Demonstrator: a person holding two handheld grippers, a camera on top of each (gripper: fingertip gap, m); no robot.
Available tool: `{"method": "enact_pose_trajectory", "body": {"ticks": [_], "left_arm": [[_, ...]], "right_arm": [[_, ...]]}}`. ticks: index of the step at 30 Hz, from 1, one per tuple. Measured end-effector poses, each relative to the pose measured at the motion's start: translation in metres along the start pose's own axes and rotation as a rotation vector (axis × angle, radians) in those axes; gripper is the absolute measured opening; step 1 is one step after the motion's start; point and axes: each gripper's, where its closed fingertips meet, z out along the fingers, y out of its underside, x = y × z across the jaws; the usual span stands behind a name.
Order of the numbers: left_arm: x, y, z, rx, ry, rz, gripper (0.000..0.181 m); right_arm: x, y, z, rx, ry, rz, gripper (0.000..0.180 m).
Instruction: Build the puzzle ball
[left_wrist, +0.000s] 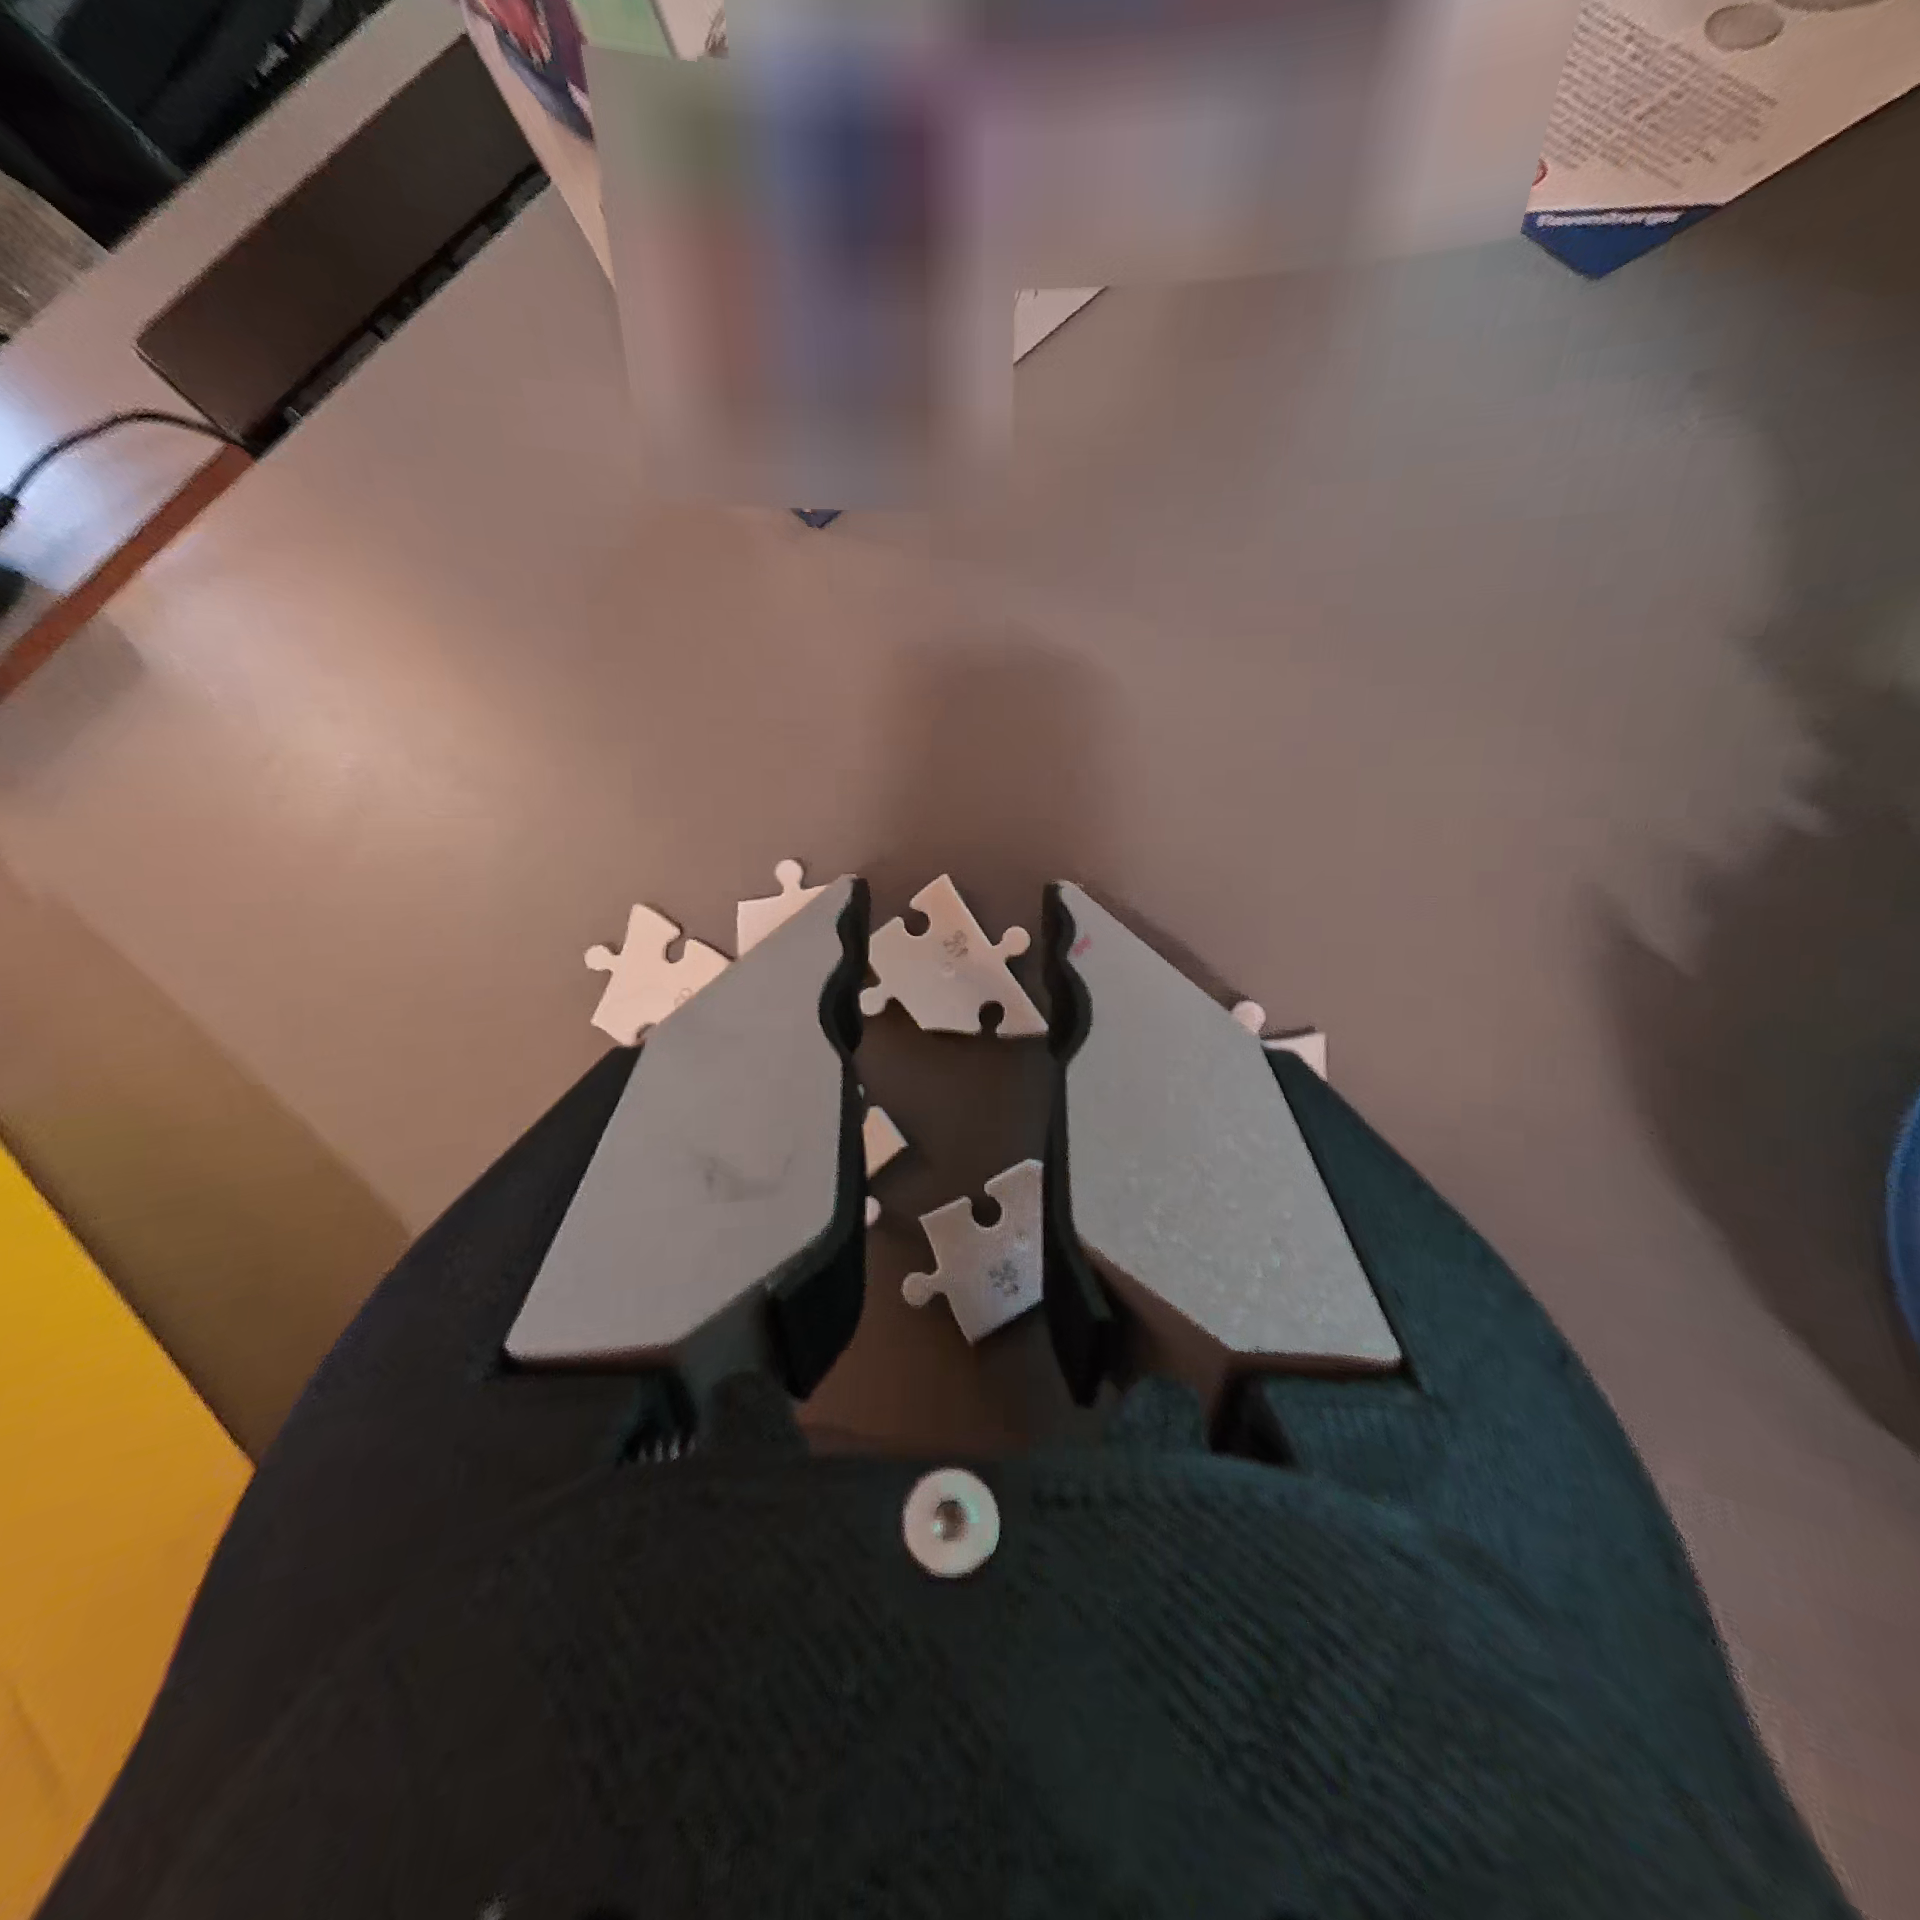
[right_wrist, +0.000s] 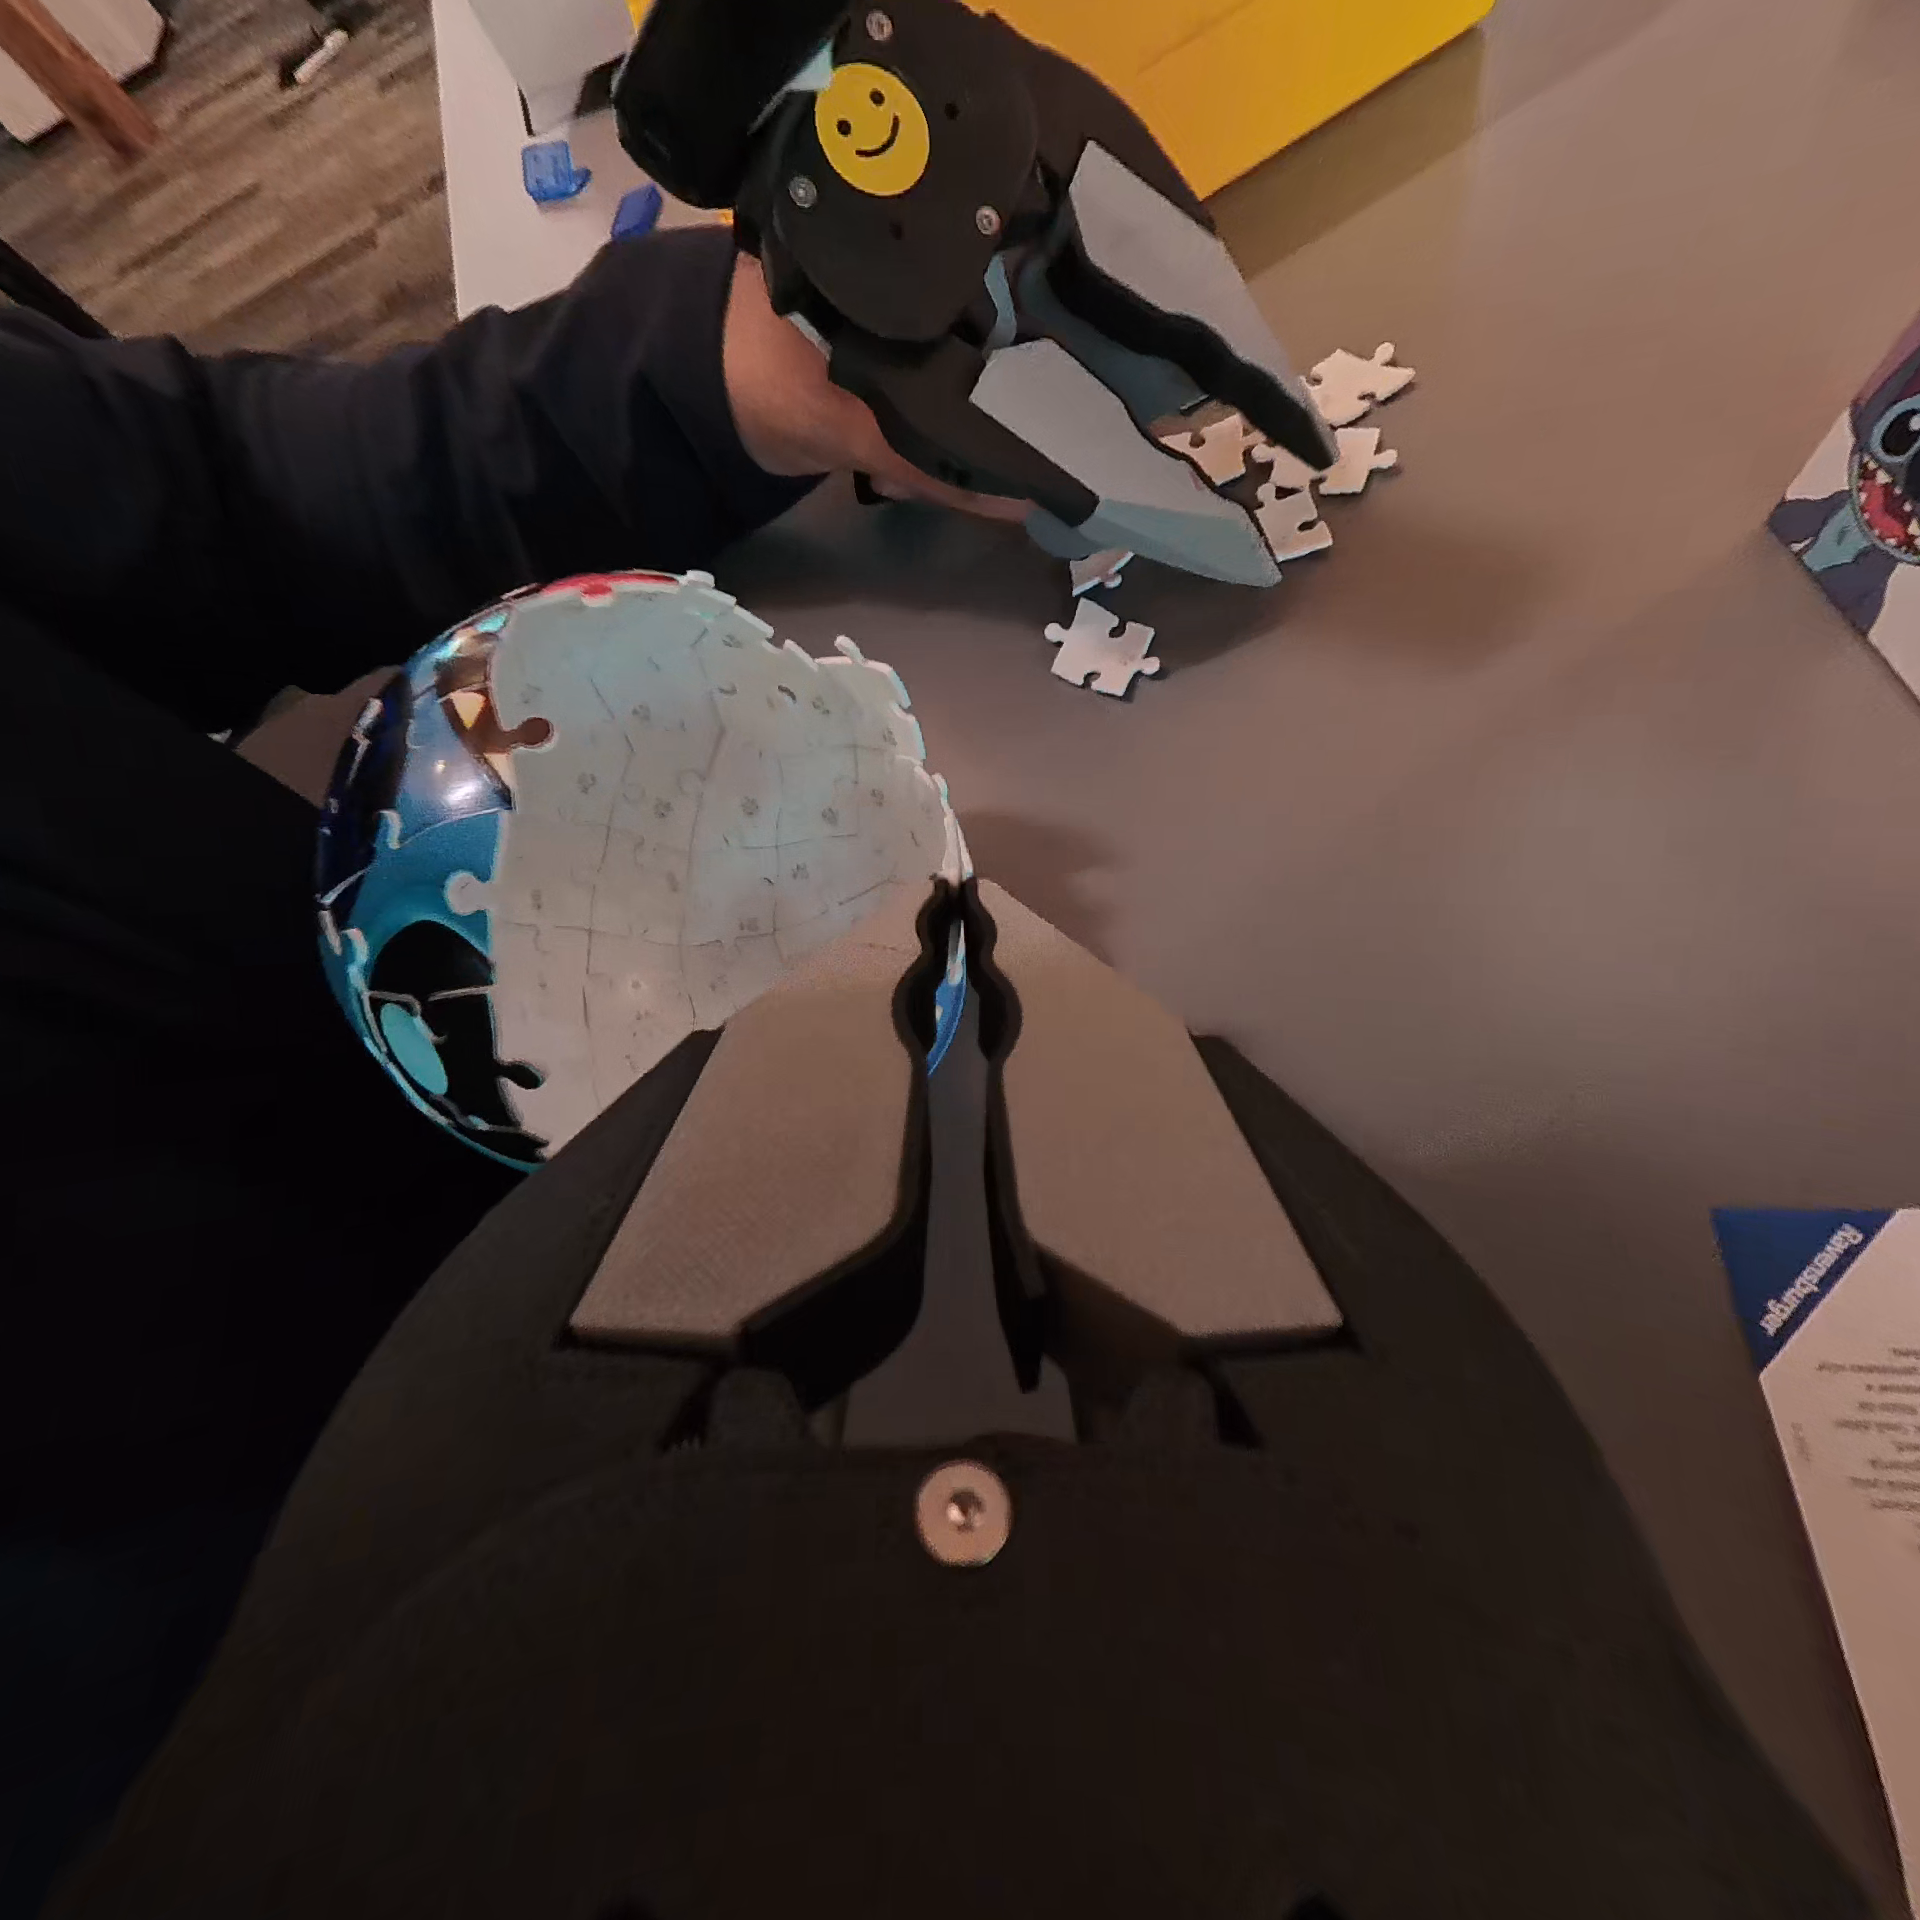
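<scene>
Right wrist view shows the grey tabletop (right_wrist: 1455, 935), then the half-built ball (right_wrist: 665, 831), its rim pinched by the right tool (right_wrist: 954, 891), probably to steady it. Farther off, the left tool (left_wrist: 951, 909), jaws apart, hovers over loose pieces (left_wrist: 951, 961), likely choosing one. Wood floor lies beyond.

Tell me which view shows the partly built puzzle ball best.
The right wrist view: the puzzle ball fills its left middle, white inner side and blue printed shell visible, the right gripper shut on its rim. The left wrist view shows only a blue sliver at its right edge, perhaps the ball.
</scene>
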Motion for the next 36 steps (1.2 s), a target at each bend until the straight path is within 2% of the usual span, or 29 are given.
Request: {"method": "enact_pose_trajectory", "body": {"ticks": [13,19,27,33,36], "left_arm": [[0.007,-0.002,0.001,0.018,0.057,-0.015,0.028],[0.022,-0.028,-0.007,0.053,0.164,0.045,0.026],[0.074,-0.061,-0.040,0.077,0.480,0.140,0.026],[0.095,-0.066,-0.056,0.043,0.705,0.131,0.027],[0.099,-0.069,-0.061,0.051,0.753,0.151,0.021]], "right_arm": [[-0.005,0.007,-0.002,-0.046,0.010,0.008,0.000],[-0.004,0.011,0.000,-0.091,0.031,0.035,0.000],[-0.005,0.016,0.003,-0.123,0.051,0.050,0.000],[-0.005,0.016,0.009,-0.151,0.053,0.046,0.000],[-0.005,0.018,0.011,-0.165,0.058,0.051,0.000]]}}
